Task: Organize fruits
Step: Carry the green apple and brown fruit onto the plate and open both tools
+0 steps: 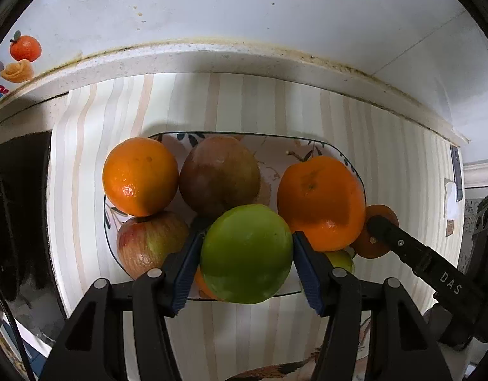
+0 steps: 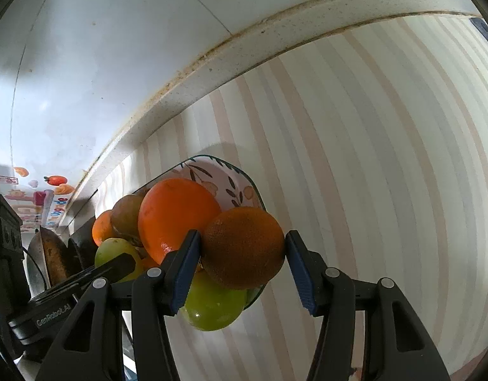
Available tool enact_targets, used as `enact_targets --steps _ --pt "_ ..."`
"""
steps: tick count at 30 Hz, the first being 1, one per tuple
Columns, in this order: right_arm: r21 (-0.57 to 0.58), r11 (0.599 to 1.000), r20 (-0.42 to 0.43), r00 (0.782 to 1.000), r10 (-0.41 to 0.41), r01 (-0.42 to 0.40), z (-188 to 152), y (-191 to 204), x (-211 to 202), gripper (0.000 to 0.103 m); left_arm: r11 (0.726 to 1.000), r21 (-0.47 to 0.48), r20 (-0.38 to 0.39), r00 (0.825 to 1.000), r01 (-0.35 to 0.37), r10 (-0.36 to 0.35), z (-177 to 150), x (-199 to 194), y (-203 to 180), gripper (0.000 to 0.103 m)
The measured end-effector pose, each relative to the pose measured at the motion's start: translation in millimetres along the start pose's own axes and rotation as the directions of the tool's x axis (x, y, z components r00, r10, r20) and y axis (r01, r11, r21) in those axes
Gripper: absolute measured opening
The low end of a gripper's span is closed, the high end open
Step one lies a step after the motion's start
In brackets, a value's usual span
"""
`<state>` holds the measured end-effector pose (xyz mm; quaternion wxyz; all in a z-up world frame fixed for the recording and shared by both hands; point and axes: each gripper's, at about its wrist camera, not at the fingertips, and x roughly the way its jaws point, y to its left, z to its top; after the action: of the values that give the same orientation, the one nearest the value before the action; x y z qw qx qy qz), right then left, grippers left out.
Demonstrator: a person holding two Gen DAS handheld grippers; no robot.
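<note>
Green apple pinched in our left gripper and dark orange in our right gripper at centre frame risked rolling off the crowded plate once released.

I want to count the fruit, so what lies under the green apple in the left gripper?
Under the green apple, an orange fruit peeks out at its lower left, on the plate. The apple covers the rest, so anything else beneath is hidden.

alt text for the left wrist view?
The left tongs grip a green apple over a flowered plate holding two oranges, a brownish fruit and a red apple. The plate sits on a striped cloth.
</note>
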<state>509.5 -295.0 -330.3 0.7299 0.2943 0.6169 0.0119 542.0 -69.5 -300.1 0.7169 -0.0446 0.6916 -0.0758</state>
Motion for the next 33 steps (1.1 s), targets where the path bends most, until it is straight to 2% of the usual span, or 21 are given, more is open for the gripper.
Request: enact_targets --steps 3,5,7,9,14,16,19,23,25,27,31,33 --pt "0.018 0.999 -0.010 1.000 0.026 -0.026 3.7 -2.8 3.5 0.059 1.000 -0.011 0.004 1.000 -0.001 0.001 1.6 1.3 0.8 0.056" --pt "0.017 0.999 -0.016 0.999 0.029 -0.028 5.5 -2.7 4.2 0.059 1.000 -0.017 0.012 1.000 0.004 -0.004 2.1 0.7 1.4 0.062" --pt "0.019 0.999 -0.029 0.999 0.039 -0.038 6.6 -3.1 6.8 0.067 1.000 -0.021 0.029 0.999 0.014 -0.014 2.0 -3.0 1.5 0.077" --pt "0.014 0.999 -0.041 0.999 0.032 -0.031 7.1 -2.5 8.7 0.071 1.000 -0.016 0.037 0.999 0.017 -0.017 2.6 -4.8 0.7 0.086" --pt "0.004 1.000 -0.047 0.999 0.027 -0.027 7.3 -0.9 11.3 0.074 1.000 -0.013 0.048 0.999 0.008 -0.008 2.3 -7.3 -1.4 0.086" --pt "0.002 1.000 -0.049 0.999 0.022 -0.022 7.0 -1.8 10.1 0.084 1.000 -0.013 0.053 0.999 0.003 -0.002 0.4 -9.3 -1.0 0.086" --pt "-0.006 1.000 -0.047 0.999 0.002 -0.002 5.6 -1.8 7.4 0.093 1.000 -0.016 0.072 0.997 -0.006 0.007 -4.3 -15.2 0.5 0.086" --pt "-0.021 1.000 -0.032 0.999 -0.013 0.012 2.6 -0.5 -2.3 0.094 0.999 -0.033 0.108 0.994 -0.025 0.029 -14.6 -26.7 5.9 0.086" --pt "-0.053 0.998 -0.002 0.999 -0.045 0.045 -0.5 4.2 -12.5 0.094 0.999 -0.042 0.135 0.990 -0.035 0.040 -23.2 -34.9 10.0 0.086" --pt "-0.118 0.986 0.053 0.992 -0.112 0.118 -8.2 15.1 -27.8 0.096 0.997 -0.056 0.170 0.983 -0.055 0.064 -36.4 -45.6 16.3 0.086" --pt "-0.242 0.943 0.144 0.969 -0.199 0.229 -35.7 40.4 -51.6 0.097 0.991 -0.065 0.226 0.966 -0.113 0.125 -67.0 -60.9 25.2 0.086" --pt "-0.284 0.918 0.181 0.956 -0.231 0.275 -55.0 50.8 -60.6 0.097 0.990 -0.074 0.231 0.964 -0.120 0.134 -80.5 -64.6 29.0 0.086"
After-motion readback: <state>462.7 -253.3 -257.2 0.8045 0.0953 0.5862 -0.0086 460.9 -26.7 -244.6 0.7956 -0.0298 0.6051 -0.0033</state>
